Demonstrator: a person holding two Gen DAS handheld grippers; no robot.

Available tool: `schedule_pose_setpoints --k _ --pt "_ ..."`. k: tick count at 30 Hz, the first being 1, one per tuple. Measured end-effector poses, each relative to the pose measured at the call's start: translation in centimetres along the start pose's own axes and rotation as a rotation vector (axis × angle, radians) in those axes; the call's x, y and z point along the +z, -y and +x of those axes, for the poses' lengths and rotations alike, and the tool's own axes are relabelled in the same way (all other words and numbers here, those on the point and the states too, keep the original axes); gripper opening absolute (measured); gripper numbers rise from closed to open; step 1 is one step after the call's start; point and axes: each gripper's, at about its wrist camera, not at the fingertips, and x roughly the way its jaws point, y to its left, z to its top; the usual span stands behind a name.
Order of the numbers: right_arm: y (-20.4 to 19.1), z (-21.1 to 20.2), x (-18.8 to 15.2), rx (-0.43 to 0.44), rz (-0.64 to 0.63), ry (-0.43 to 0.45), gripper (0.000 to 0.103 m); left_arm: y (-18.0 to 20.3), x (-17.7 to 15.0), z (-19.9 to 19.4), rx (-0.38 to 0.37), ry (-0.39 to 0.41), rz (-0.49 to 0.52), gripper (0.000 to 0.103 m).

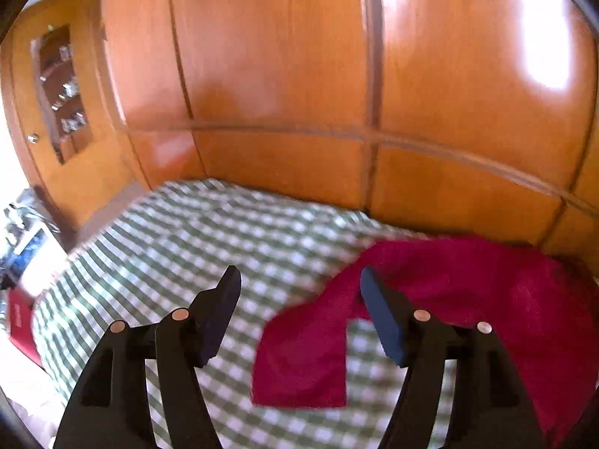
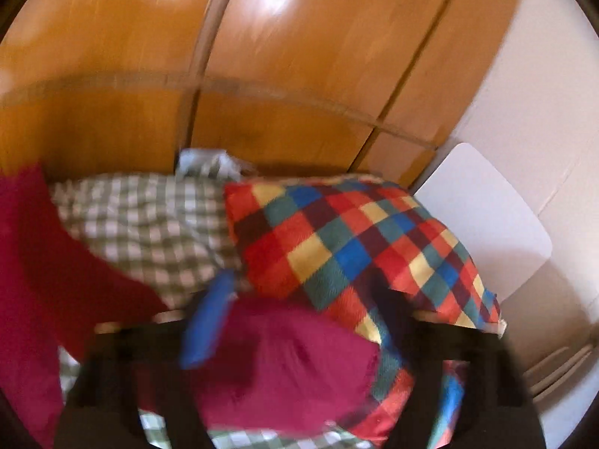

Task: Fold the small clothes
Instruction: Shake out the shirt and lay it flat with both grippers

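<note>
Step in hand, as I judge it: a fold just laid. The red garment (image 1: 468, 299) lies on the checked bed sheet (image 1: 187, 243), partly doubled over. Left hand-held gripper (image 1: 299, 280) hangs released over it, angled downward, nothing between the jaws. Right hand-held gripper (image 2: 299, 321) (blurred) looks spread too, red cloth beneath. Next: pinch an edge.

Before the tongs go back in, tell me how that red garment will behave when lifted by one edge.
The red garment will probably hang limp: it lies flat and follows the checked bedspread. It looks thin, so likely light for its size. One part is already folded over, so a single pinch may let the layers slide apart; its matte cloth should not slip much from the open left tongs.
</note>
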Motion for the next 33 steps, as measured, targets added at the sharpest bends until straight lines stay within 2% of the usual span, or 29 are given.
schedule_pose_setpoints --k 2,5,7,8,10,12,13,15,16,17,18,19,20,23,28,31,33 --pt "0.1 -1.2 -1.0 0.096 0.023 -0.013 0.084 -0.1 -2.7 -1.2 -0.141 -0.045 -0.004 0.066" --pt "-0.6 -4.1 -4.9 0.383 0.046 -0.098 0.084 0.5 -7.0 -2.6 -0.302 -0.118 0.021 0.066" --pt "-1.8 -5.4 -7.6 0.534 0.034 -0.171 0.083 1.8 -11.2 -3.5 -0.421 -0.203 0.027 0.066" --pt "-2.9 -6.3 -9.7 0.626 0.028 -0.224 0.083 2.2 -12.7 -3.7 -0.458 -0.239 0.027 0.065" --pt "-4.8 -7.4 -12.8 0.756 0.014 -0.307 0.076 3.3 -15.4 -4.1 -0.524 -0.297 0.024 0.064" --pt "-6.6 -8.1 -15.1 0.838 -0.001 -0.367 0.071 4.7 -17.4 -4.7 -0.565 -0.339 0.014 0.061" --pt "-7.7 -8.5 -16.1 0.864 -0.019 -0.392 0.064 5.1 -18.1 -4.9 -0.588 -0.352 0.008 0.058" --pt "-9.4 -9.2 -17.3 0.854 -0.057 -0.390 0.059 6.0 -19.2 -5.2 -0.620 -0.369 -0.016 0.055" --pt "-9.6 -9.4 -17.5 0.847 -0.065 -0.380 0.047 6.4 -19.5 -5.2 -0.623 -0.375 -0.021 0.049" --pt "-9.8 -9.6 -17.4 0.850 -0.066 -0.378 0.040 6.9 -19.8 -5.1 -0.627 -0.379 -0.017 0.036" --pt "-9.8 -9.7 -17.2 0.857 -0.065 -0.378 0.026 7.2 -20.0 -5.0 -0.630 -0.383 -0.013 0.028" --pt "-9.8 -9.8 -16.9 0.858 -0.069 -0.373 0.012 7.5 -20.2 -5.0 -0.636 -0.390 -0.007 0.012" --pt "-9.7 -10.1 -16.7 0.858 -0.079 -0.365 0.009 8.0 -20.4 -5.5 -0.640 -0.393 0.003 0.006" --pt "-8.5 -11.9 -15.4 0.863 -0.095 -0.298 0.008 8.0 -20.0 -6.2 -0.626 -0.343 0.030 0.006" --pt "-4.9 -14.1 -13.7 0.869 -0.068 -0.215 0.007 4.0 -18.2 -9.3 -0.621 -0.273 0.004 0.005" --pt "-3.0 -14.4 -14.2 0.878 -0.069 -0.226 0.006 1.0 -18.4 -11.3 -0.636 -0.267 -0.016 0.005" --pt "-2.8 -14.2 -15.5 0.869 -0.093 -0.259 0.006 0.0 -19.7 -12.3 -0.605 -0.276 0.011 0.005"
